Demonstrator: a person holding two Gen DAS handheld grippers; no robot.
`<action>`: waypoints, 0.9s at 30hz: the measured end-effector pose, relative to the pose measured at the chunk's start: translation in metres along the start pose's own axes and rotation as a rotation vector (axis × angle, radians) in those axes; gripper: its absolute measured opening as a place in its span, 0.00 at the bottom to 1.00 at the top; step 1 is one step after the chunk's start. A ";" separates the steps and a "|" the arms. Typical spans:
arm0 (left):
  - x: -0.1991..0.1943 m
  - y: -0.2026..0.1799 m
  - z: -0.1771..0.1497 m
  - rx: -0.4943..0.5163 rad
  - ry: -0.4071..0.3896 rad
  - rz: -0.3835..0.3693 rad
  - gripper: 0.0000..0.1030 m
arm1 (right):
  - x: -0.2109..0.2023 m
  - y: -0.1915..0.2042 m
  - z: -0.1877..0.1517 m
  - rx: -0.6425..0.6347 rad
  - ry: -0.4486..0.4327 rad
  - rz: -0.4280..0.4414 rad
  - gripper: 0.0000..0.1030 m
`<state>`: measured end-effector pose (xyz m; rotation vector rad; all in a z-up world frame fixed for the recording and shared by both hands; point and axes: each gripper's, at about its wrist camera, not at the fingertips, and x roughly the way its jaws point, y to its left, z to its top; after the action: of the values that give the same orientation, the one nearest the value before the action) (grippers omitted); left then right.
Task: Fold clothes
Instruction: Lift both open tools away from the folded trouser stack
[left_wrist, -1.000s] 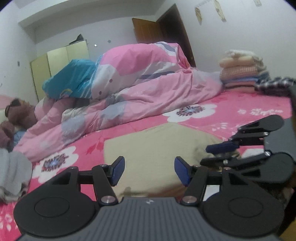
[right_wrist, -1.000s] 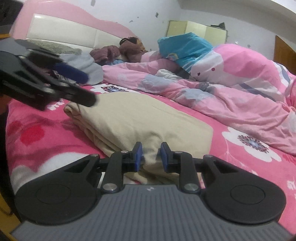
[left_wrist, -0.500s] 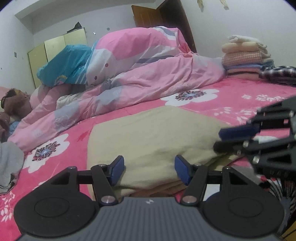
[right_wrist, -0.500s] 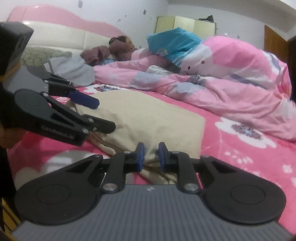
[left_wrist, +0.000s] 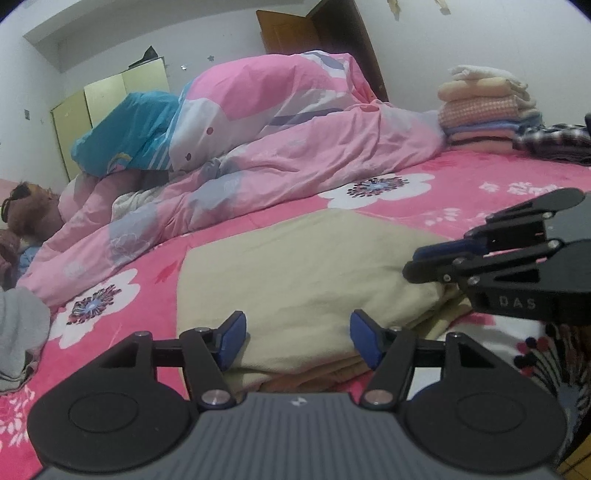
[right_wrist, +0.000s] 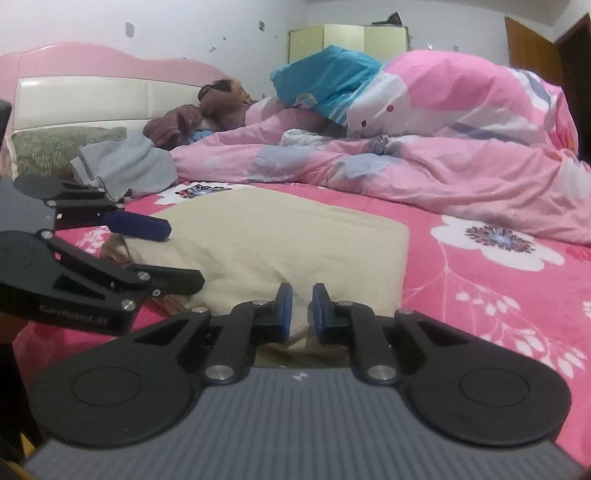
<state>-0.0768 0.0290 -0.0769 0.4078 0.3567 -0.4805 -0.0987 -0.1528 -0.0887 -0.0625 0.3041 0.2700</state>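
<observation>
Both tools stand at the near edge of the folded beige cotton garment (left_wrist: 306, 273); the left gripper (left_wrist: 295, 338) gapes wide and grips nothing, its jaws opening; the right gripper (right_wrist: 300, 314), nearly shut, pinches a fold of the edge, probably to lift it.

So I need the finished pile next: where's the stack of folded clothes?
In the left wrist view, the stack of folded clothes sits far right on the bed, beside the pink quilt.

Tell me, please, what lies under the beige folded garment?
The beige folded garment rests on the pink floral bedsheet. Its own lower layers show at the near edge; whatever lies beneath its middle is covered.
</observation>
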 end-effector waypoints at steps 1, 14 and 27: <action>-0.002 0.001 0.002 -0.003 0.001 0.000 0.63 | 0.000 -0.001 -0.001 0.003 -0.003 0.003 0.11; 0.031 0.000 0.022 -0.041 0.069 0.065 0.66 | -0.002 -0.005 -0.007 0.035 -0.022 0.026 0.10; 0.030 0.003 0.012 -0.116 0.075 0.064 0.67 | -0.002 -0.005 -0.008 0.036 -0.025 0.029 0.10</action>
<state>-0.0474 0.0150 -0.0781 0.3244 0.4401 -0.3807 -0.1011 -0.1586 -0.0958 -0.0188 0.2851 0.2933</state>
